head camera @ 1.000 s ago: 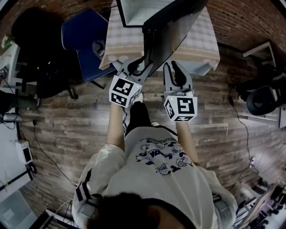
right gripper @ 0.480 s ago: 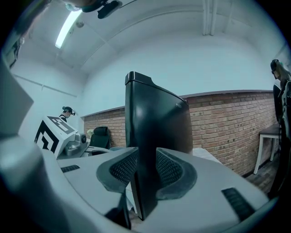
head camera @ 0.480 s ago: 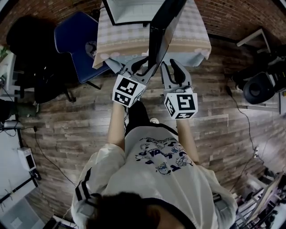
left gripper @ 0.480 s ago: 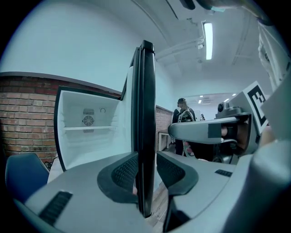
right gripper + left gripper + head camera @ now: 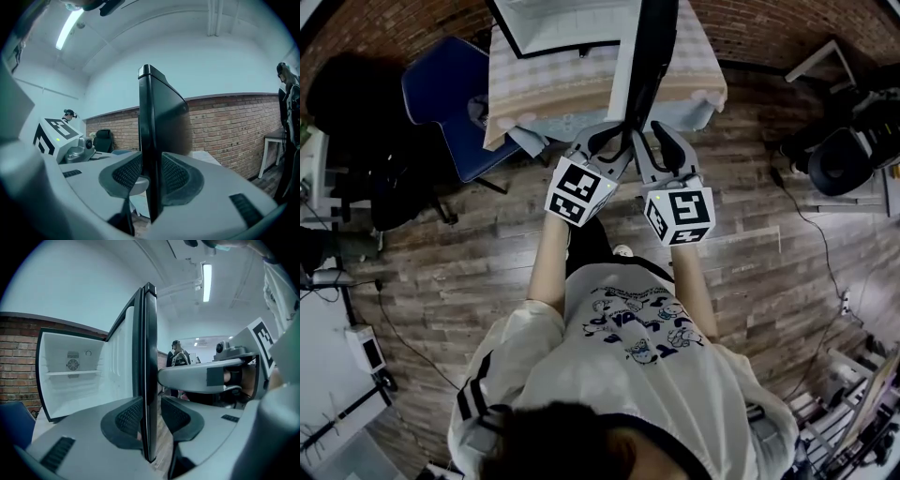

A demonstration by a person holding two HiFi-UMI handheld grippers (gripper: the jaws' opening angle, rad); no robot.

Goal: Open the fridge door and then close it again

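We hold the fridge door (image 5: 645,56) by its near edge, left gripper (image 5: 614,139) and right gripper (image 5: 654,141) both clamped on it. It has swung left toward the open fridge (image 5: 562,23), so closing seems under way.

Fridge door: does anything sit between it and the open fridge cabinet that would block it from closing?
Nothing visible does: the swing gap between the black fridge door and the white open cabinet looks clear.

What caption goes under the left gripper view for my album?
Left gripper pinching the open fridge door by its edge, white fridge behind.
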